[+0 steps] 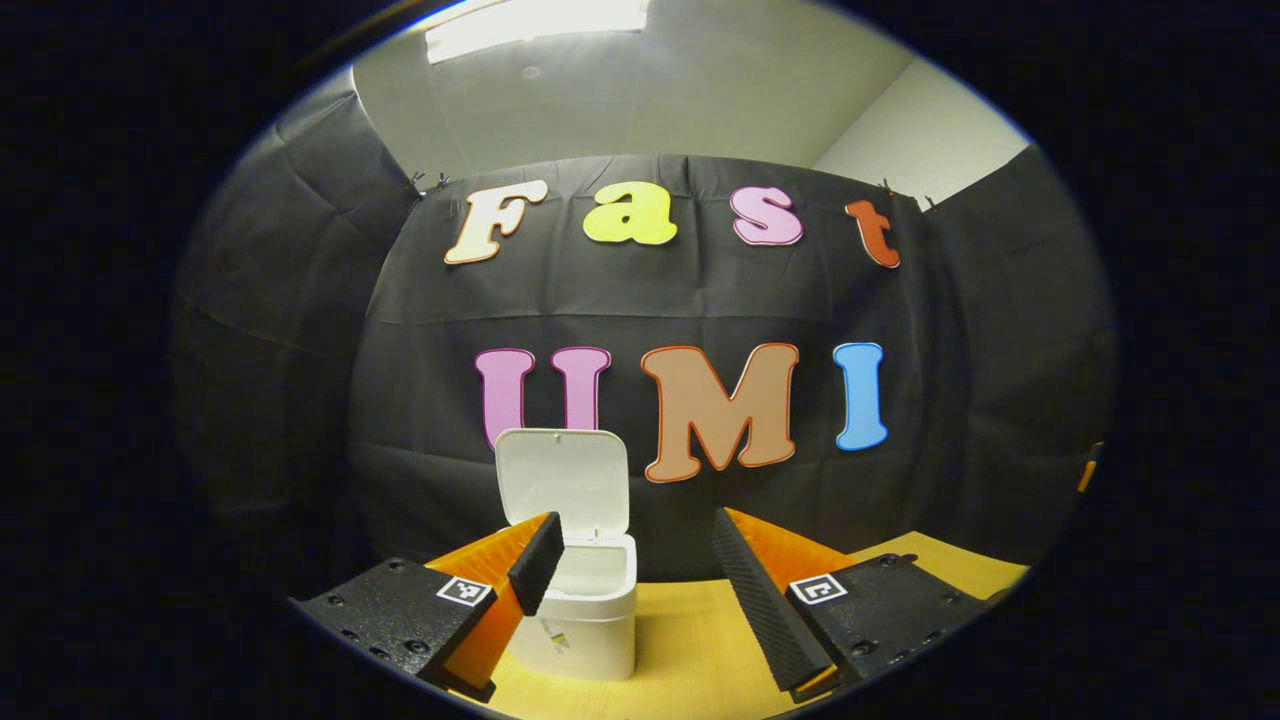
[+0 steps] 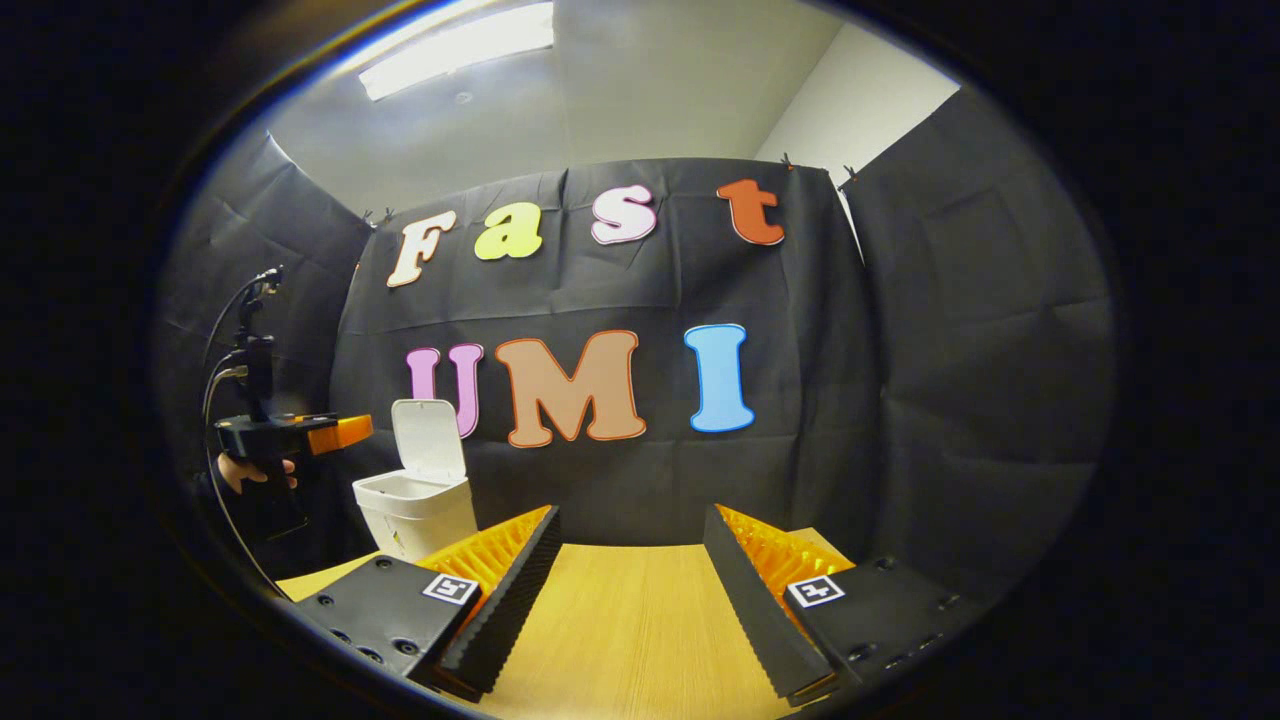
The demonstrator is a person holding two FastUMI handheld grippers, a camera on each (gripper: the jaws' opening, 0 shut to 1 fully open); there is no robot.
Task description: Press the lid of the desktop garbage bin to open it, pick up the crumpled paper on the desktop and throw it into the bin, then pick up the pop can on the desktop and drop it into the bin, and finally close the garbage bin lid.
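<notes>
Standing on the table (image 2: 620,620), the bin (image 1: 585,610) has its lid (image 1: 562,475) up, contents unseen; both hand-held grippers gape wide.

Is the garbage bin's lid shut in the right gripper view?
No, the lid stands raised behind the open top of the white garbage bin on the wooden desktop.

1 bin (image 1: 585,610), 1 raised lid (image 1: 560,475), 1 table (image 2: 620,620), 2 claws: left (image 1: 632,560), right (image 2: 630,560).
</notes>
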